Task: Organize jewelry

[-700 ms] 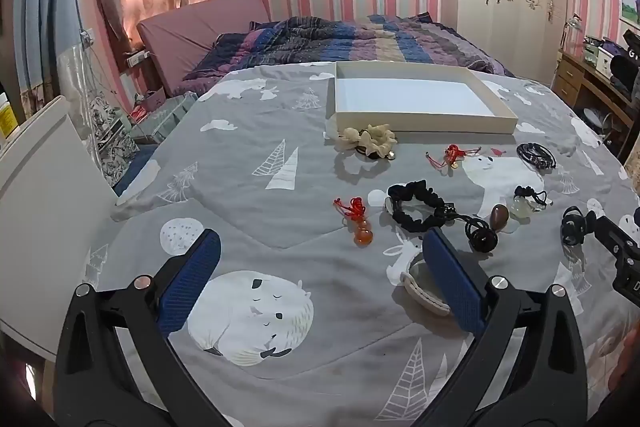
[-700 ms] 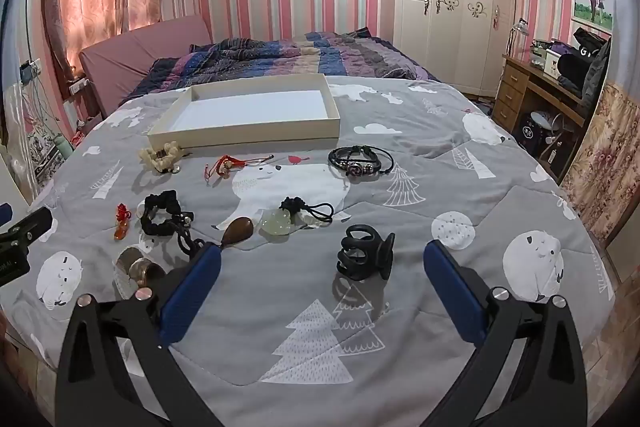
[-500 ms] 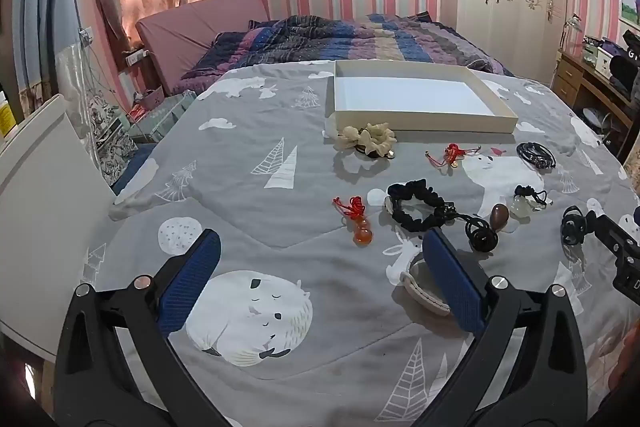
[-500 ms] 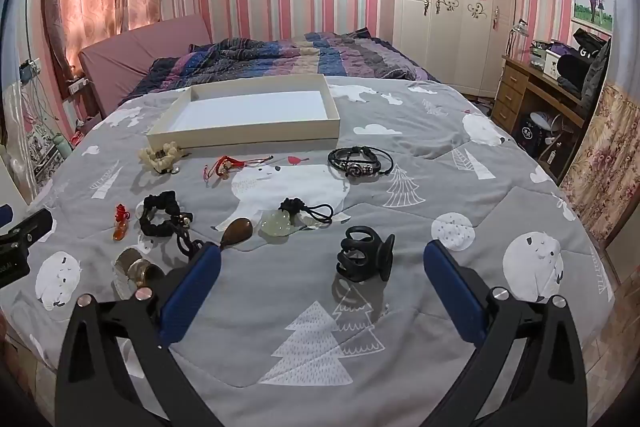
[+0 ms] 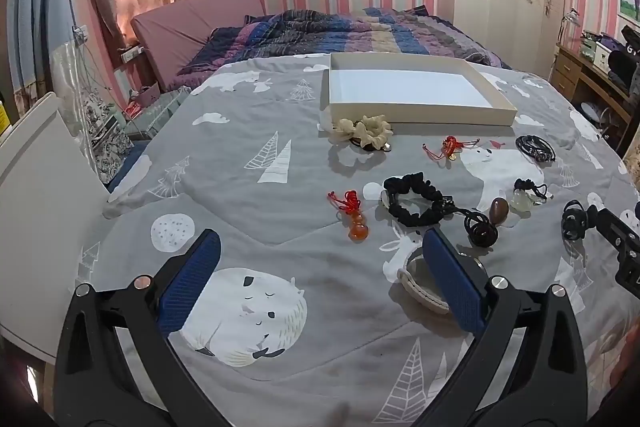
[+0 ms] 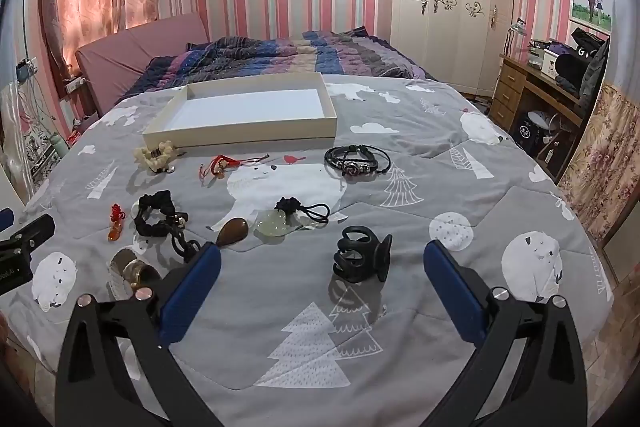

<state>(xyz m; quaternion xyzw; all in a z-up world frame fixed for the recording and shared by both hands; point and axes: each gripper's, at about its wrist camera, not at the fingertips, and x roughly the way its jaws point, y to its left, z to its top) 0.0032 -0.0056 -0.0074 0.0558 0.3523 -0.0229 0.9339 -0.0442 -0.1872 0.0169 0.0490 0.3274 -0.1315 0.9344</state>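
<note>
We see two hand-held grippers, left hand-held gripper (image 5: 320, 279) and right hand-held gripper (image 6: 320, 287) both spread wide, holding nothing, over the bed (image 6: 440, 155), one cream scrunchie (image 6: 154, 155), one black scrunchie (image 6: 154, 217), one jade pendant (image 6: 274, 225), one black claw clip (image 6: 360, 254) between the right fingers, one empty white tray (image 6: 248, 125) beyond.

The left gripper (image 5: 320, 239) has moved a tiny bit. In its own view the white box (image 5: 420, 115) now sits a little higher and a little more to the left than before. The cream scrunchie (image 5: 362, 131) just in front of the box and the orange gourd charm (image 5: 357, 227), nearer than the box, have slid up and left in the same way. The right gripper (image 6: 322, 251) has hardly moved. In its view the box has slid only a hair to the left.
</note>
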